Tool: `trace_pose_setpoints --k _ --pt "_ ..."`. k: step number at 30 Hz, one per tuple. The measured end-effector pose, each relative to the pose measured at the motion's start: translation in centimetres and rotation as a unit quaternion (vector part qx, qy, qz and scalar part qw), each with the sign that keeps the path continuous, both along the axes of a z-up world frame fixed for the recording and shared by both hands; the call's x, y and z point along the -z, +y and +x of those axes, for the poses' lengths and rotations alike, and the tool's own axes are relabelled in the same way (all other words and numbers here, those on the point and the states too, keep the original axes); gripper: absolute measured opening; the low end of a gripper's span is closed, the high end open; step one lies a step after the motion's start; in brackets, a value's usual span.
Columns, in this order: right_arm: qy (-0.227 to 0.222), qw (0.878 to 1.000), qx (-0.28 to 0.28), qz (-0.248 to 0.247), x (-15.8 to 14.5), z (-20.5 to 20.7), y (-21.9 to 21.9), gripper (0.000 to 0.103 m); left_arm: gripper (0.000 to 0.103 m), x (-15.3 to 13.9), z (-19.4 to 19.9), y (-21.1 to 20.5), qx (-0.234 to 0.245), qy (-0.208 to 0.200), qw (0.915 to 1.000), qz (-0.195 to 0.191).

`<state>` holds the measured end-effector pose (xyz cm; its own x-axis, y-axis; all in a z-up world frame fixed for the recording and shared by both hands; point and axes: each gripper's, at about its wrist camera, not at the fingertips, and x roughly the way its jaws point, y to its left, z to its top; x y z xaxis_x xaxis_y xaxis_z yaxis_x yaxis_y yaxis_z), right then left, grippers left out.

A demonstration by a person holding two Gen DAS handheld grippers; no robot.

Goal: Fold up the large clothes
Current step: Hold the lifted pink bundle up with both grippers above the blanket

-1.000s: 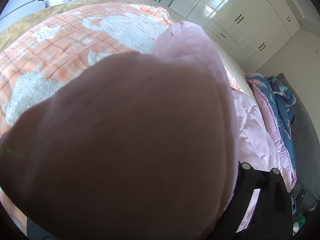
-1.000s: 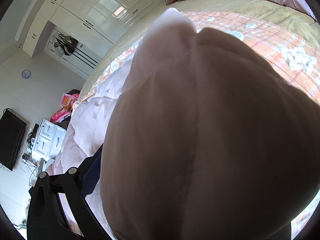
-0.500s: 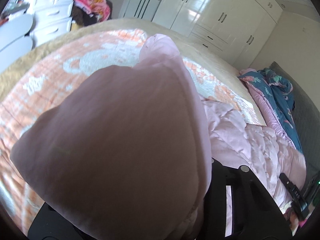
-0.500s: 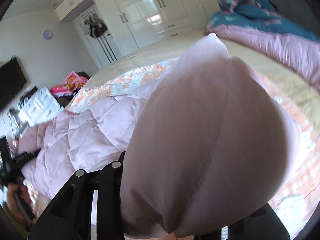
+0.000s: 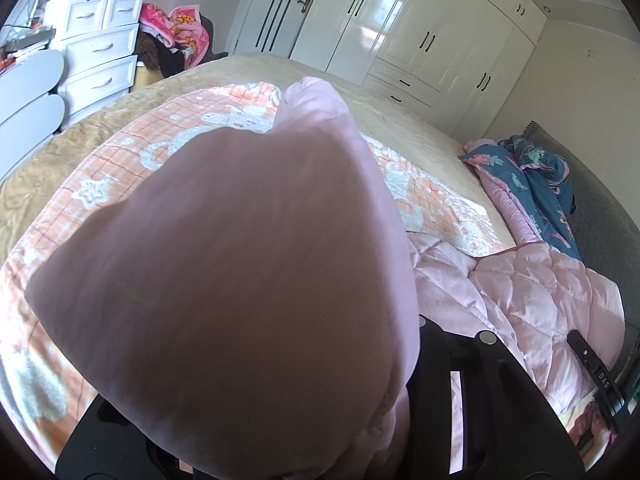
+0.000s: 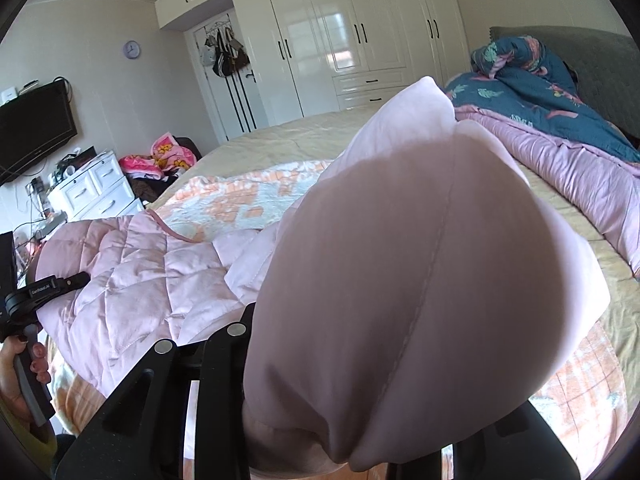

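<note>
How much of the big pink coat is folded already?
Not much yet. Both grippers have just been closing on puffy ends of the pink quilted coat: the left gripper and the right gripper each hold a bunched part up. The rest of the coat lies spread out on the orange checked blanket. No fold shows, so the folding is left to do.

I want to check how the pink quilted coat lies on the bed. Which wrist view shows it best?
The right wrist view: the pink quilted coat spreads across its left half, quilting and edge visible, beyond the bunched part that fills the foreground. The left wrist view shows the coat only as a strip at the right, with most of the frame blocked by the lifted fabric.
</note>
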<state>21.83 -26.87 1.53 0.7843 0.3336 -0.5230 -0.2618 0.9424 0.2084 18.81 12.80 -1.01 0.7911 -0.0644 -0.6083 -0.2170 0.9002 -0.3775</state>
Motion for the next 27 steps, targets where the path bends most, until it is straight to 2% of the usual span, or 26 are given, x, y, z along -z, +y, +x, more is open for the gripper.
trace_pose_setpoints --k 14,27 --pt "0.004 1.0 -0.003 0.003 0.5 -4.8 -0.9 0.03 0.033 0.1 -4.7 -0.6 0.004 0.003 0.9999 0.011" --pt "0.045 0.998 0.022 0.028 4.6 -6.1 -2.2 0.032 0.034 4.0 -6.4 -0.6 -0.009 0.037 0.9988 0.032"
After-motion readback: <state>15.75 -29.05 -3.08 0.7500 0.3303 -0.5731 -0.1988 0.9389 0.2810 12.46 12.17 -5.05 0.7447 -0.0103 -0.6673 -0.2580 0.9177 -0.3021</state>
